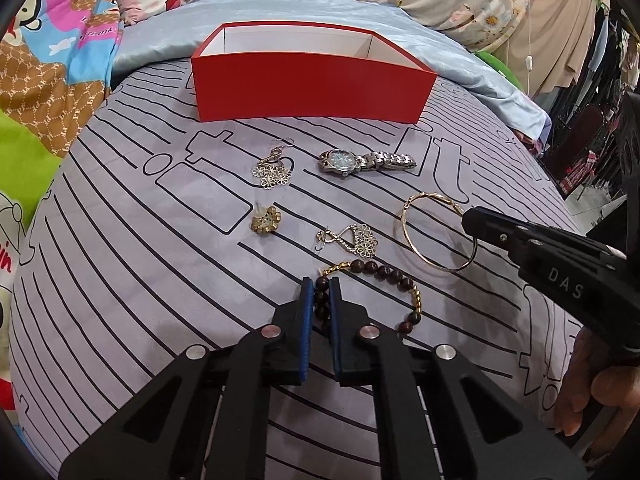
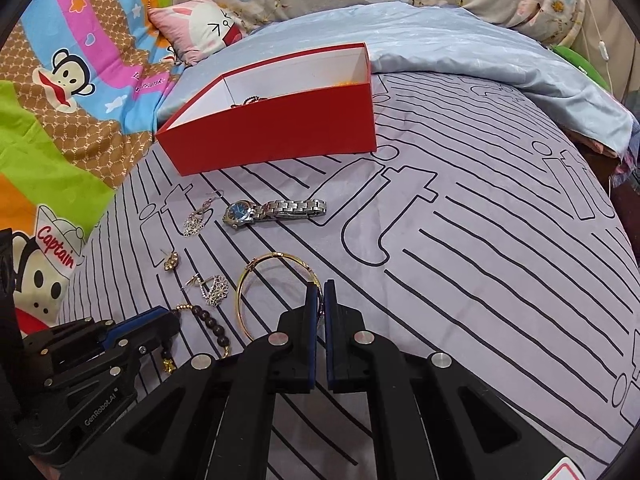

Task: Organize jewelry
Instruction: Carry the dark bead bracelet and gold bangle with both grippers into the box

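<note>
Left gripper (image 1: 321,288) clenched on the beaded bracelet (image 1: 370,270), low on the grey striped bedsheet (image 1: 160,280). Right gripper (image 2: 319,292) pinches the gold bangle (image 2: 276,258) rim. Still loose on the bed: silver watch (image 1: 360,160), two filigree drop earrings (image 1: 272,170), a stud earring (image 1: 264,220). Red box (image 1: 312,88) sits behind them, open; something dark inside (image 2: 250,100), possibly a chain.
</note>
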Demonstrator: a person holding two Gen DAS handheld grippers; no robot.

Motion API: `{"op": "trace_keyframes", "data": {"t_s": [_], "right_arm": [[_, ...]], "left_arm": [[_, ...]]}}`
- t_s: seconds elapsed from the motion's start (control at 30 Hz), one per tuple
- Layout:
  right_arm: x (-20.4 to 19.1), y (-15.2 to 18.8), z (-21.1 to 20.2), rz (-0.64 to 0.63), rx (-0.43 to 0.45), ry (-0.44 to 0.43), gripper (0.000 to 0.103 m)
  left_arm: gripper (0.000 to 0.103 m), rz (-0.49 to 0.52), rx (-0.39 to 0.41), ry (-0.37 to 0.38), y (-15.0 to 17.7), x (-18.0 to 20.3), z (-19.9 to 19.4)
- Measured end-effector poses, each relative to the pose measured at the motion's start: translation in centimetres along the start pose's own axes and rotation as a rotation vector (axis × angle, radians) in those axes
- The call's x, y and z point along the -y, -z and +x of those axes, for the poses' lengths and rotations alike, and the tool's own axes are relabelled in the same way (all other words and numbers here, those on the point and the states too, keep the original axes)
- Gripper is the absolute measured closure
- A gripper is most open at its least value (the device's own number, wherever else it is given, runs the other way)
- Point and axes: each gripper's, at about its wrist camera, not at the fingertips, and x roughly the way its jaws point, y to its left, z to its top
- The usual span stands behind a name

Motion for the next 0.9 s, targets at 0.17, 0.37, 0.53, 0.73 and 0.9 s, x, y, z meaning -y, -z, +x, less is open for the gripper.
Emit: {"op": "trace_keyframes", "data": {"t_s": [0.17,0.37,0.53,0.73,0.9], "right_arm": [[0.1,-0.1,-1.0,0.002,0.019,-0.005,0.101],[0.0,-0.8,-2.7,0.0,0.056,-0.012,0.101],[-0.3,-1.6,-3.8,-0.003,0.088,-0.022,0.101],[-0.8,-3.3,-4.6,-0.03,0.126,-0.025,0.101],[-1.1,-6.1,-4.8,-0.05,0.166,-0.043,0.101]], "left_arm": [[0.096,-0.02,0.013,0.026,-0.2,-0.5,-1.0],[0.096,-0.041,0.047,0.051,-1.1,-1.0,-3.0],[0.096,-0.047,0.088,0.068,-2.3,-1.3,-4.8],[0.096,-0.034,0.156,0.061,-5.0,-1.4,-6.6],[0.096,-0.015,0.24,0.04,-8.5,-1.5,-8.0]]}}
